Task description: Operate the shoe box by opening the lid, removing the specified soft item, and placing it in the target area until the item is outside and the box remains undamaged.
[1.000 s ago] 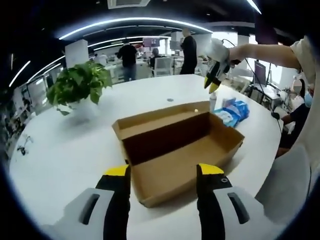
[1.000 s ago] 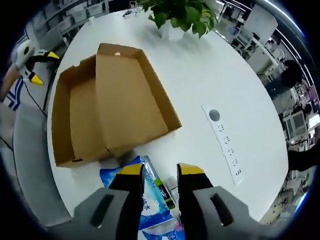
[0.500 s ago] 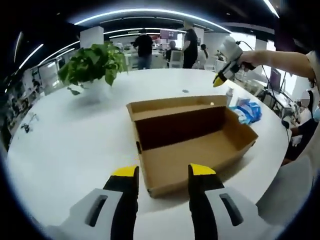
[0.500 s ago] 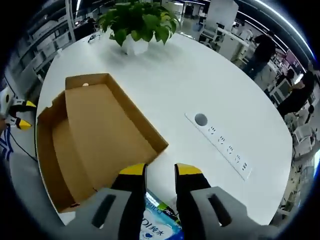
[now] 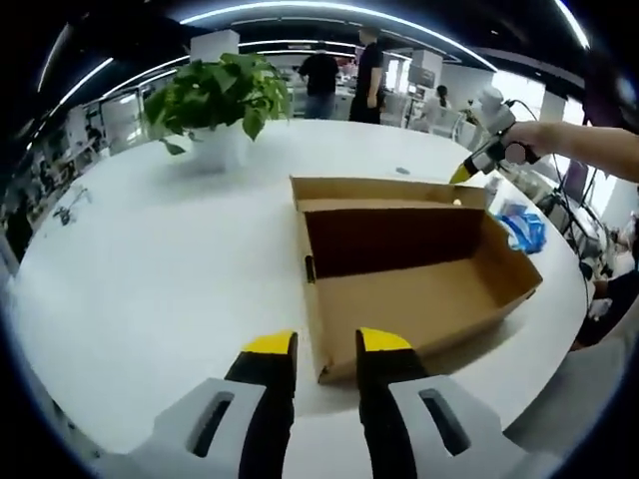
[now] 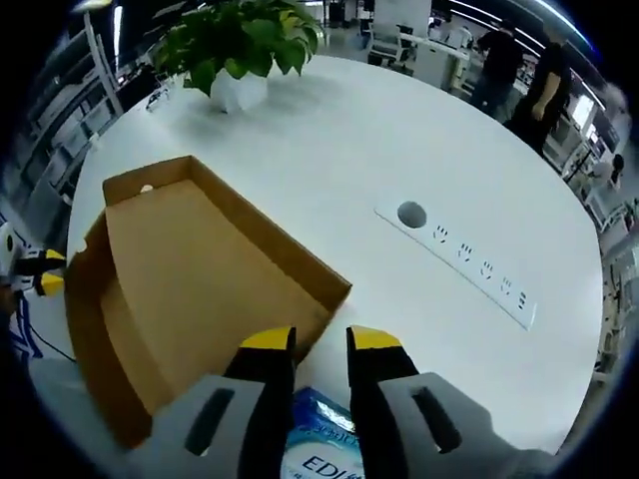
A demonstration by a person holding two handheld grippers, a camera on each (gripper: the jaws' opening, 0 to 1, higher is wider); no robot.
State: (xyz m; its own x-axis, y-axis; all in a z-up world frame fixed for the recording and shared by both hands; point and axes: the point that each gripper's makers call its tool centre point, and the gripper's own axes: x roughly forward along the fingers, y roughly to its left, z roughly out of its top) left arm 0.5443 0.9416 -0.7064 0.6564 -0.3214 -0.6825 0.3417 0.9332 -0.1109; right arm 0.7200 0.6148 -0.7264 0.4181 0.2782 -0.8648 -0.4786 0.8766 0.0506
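One open box (image 5: pixel 409 269) and one blue pack (image 6: pixel 321 444) beside it lie on a white table (image 5: pixel 150 259). One plant (image 5: pixel 215 95) stands there. Both grippers (image 5: pixel 326 344) (image 6: pixel 319 339) are empty, jaws slightly apart. Office behind.

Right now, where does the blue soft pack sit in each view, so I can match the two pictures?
Left gripper view: the blue soft pack lies on the white table at the right, just beyond the open cardboard shoe box.
Right gripper view: it lies at the bottom centre, partly behind the right gripper.
Shared landmark: the potted plant across the table.
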